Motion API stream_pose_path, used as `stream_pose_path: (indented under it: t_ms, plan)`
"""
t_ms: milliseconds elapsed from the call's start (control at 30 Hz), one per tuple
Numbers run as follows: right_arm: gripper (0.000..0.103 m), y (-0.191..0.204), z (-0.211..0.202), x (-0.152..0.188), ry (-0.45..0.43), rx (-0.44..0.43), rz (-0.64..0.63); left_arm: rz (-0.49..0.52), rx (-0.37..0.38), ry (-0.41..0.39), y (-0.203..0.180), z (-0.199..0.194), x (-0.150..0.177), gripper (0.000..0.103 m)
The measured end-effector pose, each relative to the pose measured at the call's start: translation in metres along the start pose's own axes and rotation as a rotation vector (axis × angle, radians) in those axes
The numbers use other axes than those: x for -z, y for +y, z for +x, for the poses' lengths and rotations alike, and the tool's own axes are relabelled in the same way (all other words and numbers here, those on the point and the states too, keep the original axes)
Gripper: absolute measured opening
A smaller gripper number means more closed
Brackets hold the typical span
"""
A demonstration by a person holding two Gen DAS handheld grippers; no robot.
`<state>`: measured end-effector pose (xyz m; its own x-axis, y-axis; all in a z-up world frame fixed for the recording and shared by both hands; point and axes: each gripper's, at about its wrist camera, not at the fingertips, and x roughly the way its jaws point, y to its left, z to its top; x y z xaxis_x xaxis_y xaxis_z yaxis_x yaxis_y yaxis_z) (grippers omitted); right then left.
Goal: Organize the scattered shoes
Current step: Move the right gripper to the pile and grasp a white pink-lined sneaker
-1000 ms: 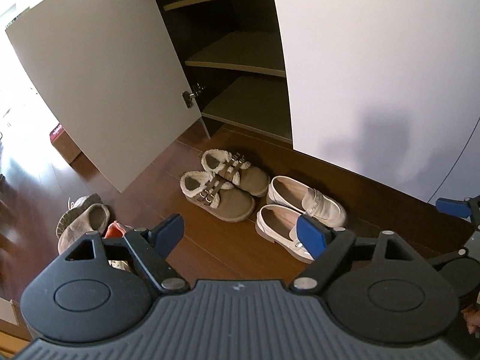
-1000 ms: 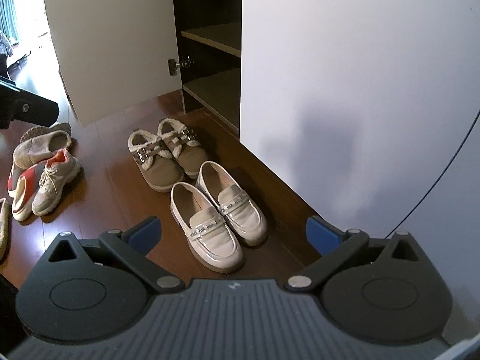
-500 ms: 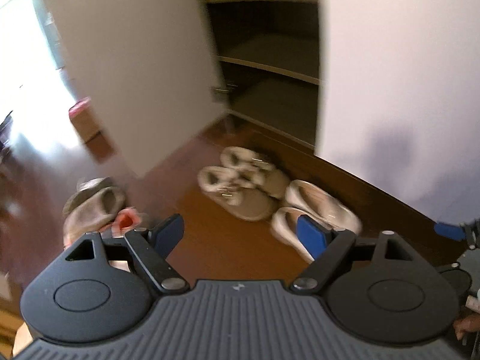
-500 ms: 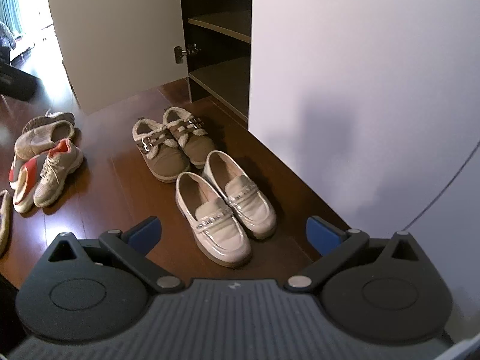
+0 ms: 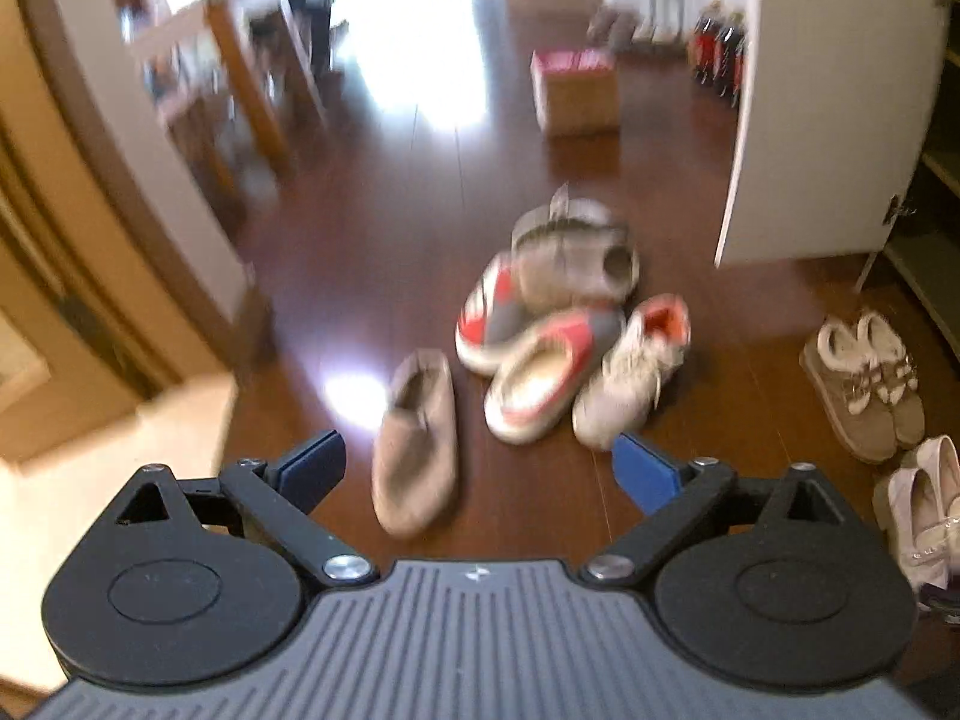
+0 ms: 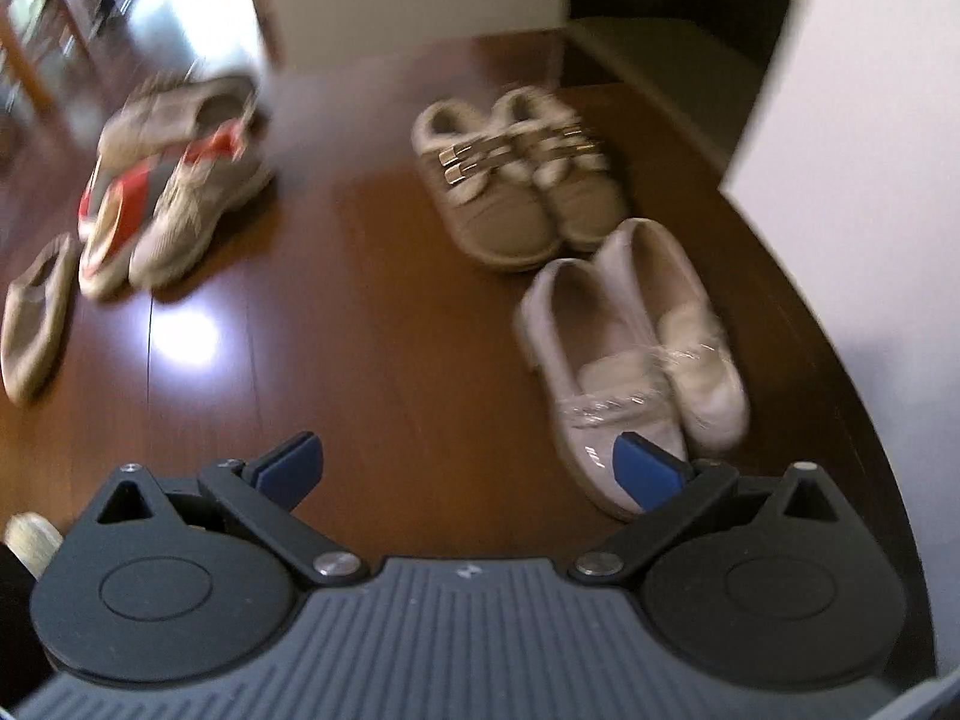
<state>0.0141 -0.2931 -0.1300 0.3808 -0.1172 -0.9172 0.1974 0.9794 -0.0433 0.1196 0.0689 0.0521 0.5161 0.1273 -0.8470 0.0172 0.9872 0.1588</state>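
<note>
Tongs on the left hand (image 5: 479, 461) are spreading wider with nothing between their blue pads, aimed at the scattered heap in the middle of the left wrist view. Closest to them, at lower centre, lies a lone tan slipper (image 5: 417, 441); above and to its right crowd a red-and-grey slipper (image 5: 543, 381), a white sneaker with an orange lining (image 5: 633, 378), a second red-and-grey slipper (image 5: 486, 315) and a grey shoe (image 5: 570, 258) resting against the pile. Right tongs (image 6: 468, 465) also stand wide and empty, low over the wooden floor (image 6: 372, 312), with the cream loafers (image 6: 630, 354) just past the right pad at centre right.

Both views are smeared, so the main risk is a hurried, misjudged reach: the left tongs could close on two overlapping shoes at once, or nudge the pile and topple the grey shoe. The soft tan slipper would likely fold under a pinch on its thin edge and slip out. A careless low pass by the right tongs could knock the loafers or the fur-lined buckle shoes (image 6: 516, 180) out of their neat pairs beside the open cabinet (image 6: 678, 54).
</note>
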Motion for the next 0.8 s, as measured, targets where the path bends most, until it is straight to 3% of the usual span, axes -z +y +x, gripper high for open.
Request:
stream_pose_path:
  t_ms: [167, 267, 400, 467, 533, 600, 667, 800]
  plan:
    - [0.102, 0.051, 0.039, -0.028, 0.041, 0.014, -0.137, 0.079, -0.039, -0.024, 0.0, 0.011, -0.007, 0.097]
    - [0.102, 0.081, 0.064, -0.044, 0.087, -0.018, -0.182, 0.058, -0.04, -0.011, 0.009, 0.018, -0.009, 0.098]
    - [0.102, 0.124, 0.096, -0.075, 0.154, -0.107, -0.284, 0.028, 0.061, 0.038, 0.026, 0.049, -0.021, 0.098]
    - [0.102, 0.16, 0.111, -0.114, 0.15, -0.175, -0.358, 0.03, 0.07, 0.042, 0.031, 0.068, -0.029, 0.098]
    - [0.101, 0.189, 0.12, -0.146, 0.11, -0.208, -0.446, 0.027, 0.021, 0.052, 0.037, 0.101, -0.04, 0.098]
    - [0.099, 0.231, 0.13, -0.193, 0.016, -0.229, -0.608, -0.007, -0.031, 0.071, 0.044, 0.139, -0.049, 0.098]
    - [0.093, 0.271, 0.139, -0.239, -0.08, -0.247, -0.772, -0.087, 0.014, 0.141, 0.054, 0.19, -0.049, 0.098]
    - [0.089, 0.345, 0.154, -0.325, -0.267, -0.269, -1.115, -0.18, 0.08, 0.323, 0.077, 0.247, -0.033, 0.097]
